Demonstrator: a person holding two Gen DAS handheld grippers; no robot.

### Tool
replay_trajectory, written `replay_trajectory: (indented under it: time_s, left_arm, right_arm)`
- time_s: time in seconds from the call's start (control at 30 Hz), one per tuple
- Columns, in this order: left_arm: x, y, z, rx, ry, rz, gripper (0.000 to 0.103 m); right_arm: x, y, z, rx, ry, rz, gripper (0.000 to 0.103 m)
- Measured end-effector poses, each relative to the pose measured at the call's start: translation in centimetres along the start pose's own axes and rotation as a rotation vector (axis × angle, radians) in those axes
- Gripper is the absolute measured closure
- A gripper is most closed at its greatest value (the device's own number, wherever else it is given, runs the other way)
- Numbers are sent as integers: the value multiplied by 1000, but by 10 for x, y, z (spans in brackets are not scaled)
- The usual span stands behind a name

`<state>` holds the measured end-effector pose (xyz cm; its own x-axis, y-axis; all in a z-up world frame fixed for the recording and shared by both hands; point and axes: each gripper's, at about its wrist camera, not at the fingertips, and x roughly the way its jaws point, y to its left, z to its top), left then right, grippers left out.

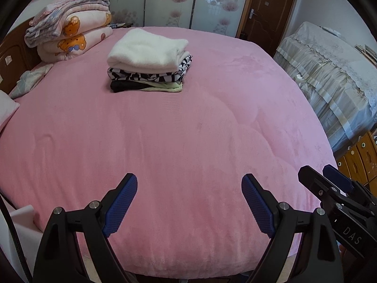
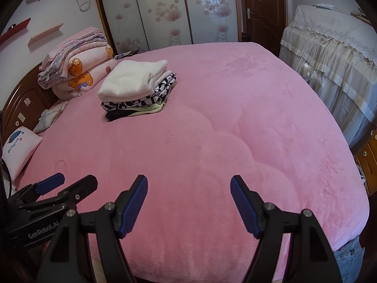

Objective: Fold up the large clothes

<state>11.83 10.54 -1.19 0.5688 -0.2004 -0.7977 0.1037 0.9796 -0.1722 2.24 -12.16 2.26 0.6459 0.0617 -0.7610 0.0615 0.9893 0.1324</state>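
Observation:
A stack of folded clothes [image 1: 148, 61] lies on the far left part of the pink bed [image 1: 188, 141]: a white fleece piece on top, a black-and-white patterned one under it, black and pale green ones at the bottom. It also shows in the right wrist view [image 2: 136, 89]. My left gripper [image 1: 189, 184] is open and empty above the bed's near edge. My right gripper [image 2: 188, 184] is open and empty beside it. The right gripper shows at the right edge of the left wrist view [image 1: 329, 179]. The left gripper shows at the lower left of the right wrist view [image 2: 68, 184].
Folded pink quilts [image 1: 70, 30] are piled at the headboard, far left. A small pink pillow [image 2: 21, 151] lies at the bed's left edge. A lace-covered piece of furniture [image 1: 329, 70] stands to the right, wooden drawers [image 1: 358, 158] beside it. A brown door [image 1: 266, 4] is behind.

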Motion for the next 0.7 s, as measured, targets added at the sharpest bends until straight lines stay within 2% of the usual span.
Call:
replay_trajectory:
  time_s: [0.7]
  left_arm:
    - [-15, -3, -5, 25, -36, 50, 14]
  right_arm:
    - [-9, 12, -3, -20, -39, -4, 30]
